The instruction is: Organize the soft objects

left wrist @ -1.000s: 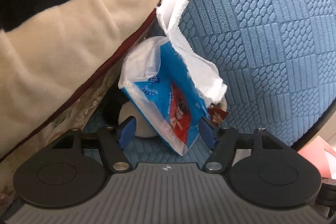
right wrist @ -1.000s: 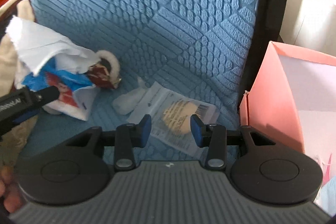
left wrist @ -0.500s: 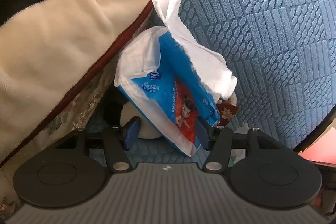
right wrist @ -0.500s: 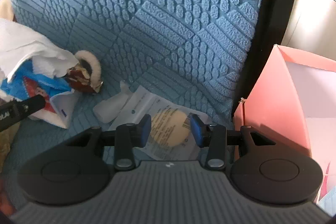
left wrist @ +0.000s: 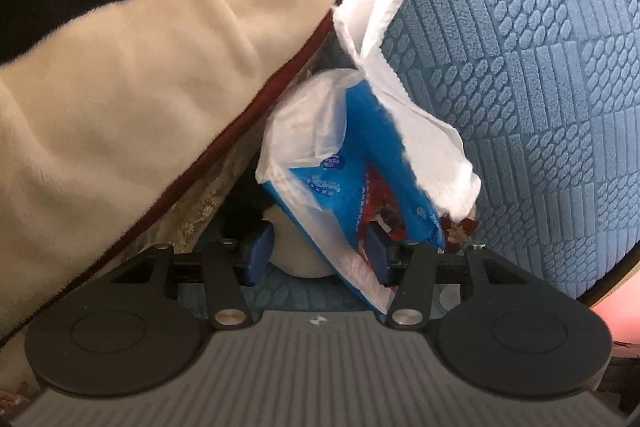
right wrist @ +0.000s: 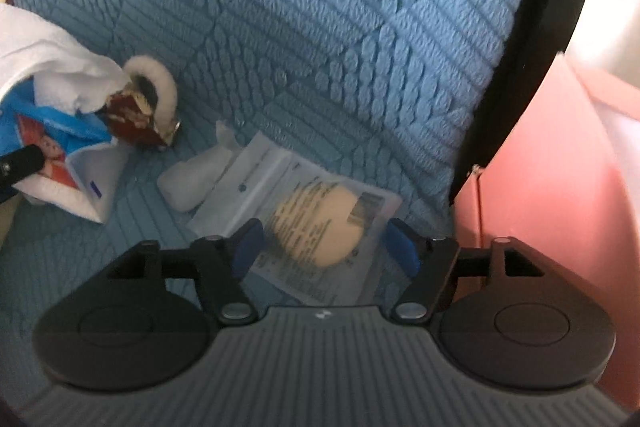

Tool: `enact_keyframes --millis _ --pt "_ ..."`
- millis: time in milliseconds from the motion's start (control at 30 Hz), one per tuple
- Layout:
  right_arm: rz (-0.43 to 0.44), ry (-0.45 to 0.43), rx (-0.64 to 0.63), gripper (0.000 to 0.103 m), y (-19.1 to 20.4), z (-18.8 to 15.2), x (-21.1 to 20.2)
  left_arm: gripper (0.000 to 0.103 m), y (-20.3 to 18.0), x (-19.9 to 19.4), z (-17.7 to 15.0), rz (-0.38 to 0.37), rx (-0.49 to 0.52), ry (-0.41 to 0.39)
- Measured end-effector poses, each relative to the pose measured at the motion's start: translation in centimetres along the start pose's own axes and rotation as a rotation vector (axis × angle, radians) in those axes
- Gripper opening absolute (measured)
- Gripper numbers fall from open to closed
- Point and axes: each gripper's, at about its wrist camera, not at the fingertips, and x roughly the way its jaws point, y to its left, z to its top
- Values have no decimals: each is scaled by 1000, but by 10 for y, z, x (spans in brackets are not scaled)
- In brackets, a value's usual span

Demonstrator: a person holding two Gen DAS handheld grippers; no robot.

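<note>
Our right tongs stand apart, straddling the sponge packet, which lies slantwise. Our left tongs bracket the tissue pack; we cannot tell whether they grip it.

Chair cushion: light blue, embossed blocks of ribs and ovals. Tissue pack: blue with red print and white edges; tissue sticking out is white. Blanket: cream and black with a dark red edge. Sachet: clear, black print, beige pad inside. Plush toy: cream fur, dark red patterned body. Box: pink. Both grippers black and grey, fingers blue.
</note>
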Motion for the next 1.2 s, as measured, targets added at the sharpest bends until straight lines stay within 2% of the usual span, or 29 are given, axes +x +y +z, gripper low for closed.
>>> enact_keyframes --millis 100,233,433,467,700,800,900,1000,1067,1200 --pt "13 0 27 73 1 -2 5 56 -4 -1 -3 -1 23 -3" --pt "25 -2 35 73 1 -6 9 48 -7 -3 -4 4 38 0" --pt "26 -10 20 63 7 -10 3 40 -16 -6 -7 8 76 -12" --pt "24 -12 23 59 8 -9 1 39 -19 -9 -9 7 87 -21" --pt "22 -11 2 43 17 -8 1 39 -28 -16 -12 -5 119 -50" --pt "12 -17 -21 39 23 -8 -3 32 -29 -9 -14 25 141 -28" --pt "2 -26 -44 35 30 -8 -4 28 -31 -10 -14 6 135 -30" --pt "9 -28 -30 25 30 -7 -8 18 -32 -10 -12 -16 121 -18" --pt "12 -35 -28 23 28 -7 -12 11 -33 -12 -11 -30 121 -12" --pt "22 -37 -30 17 22 -8 -16 8 -33 -19 -7 -49 131 -16"
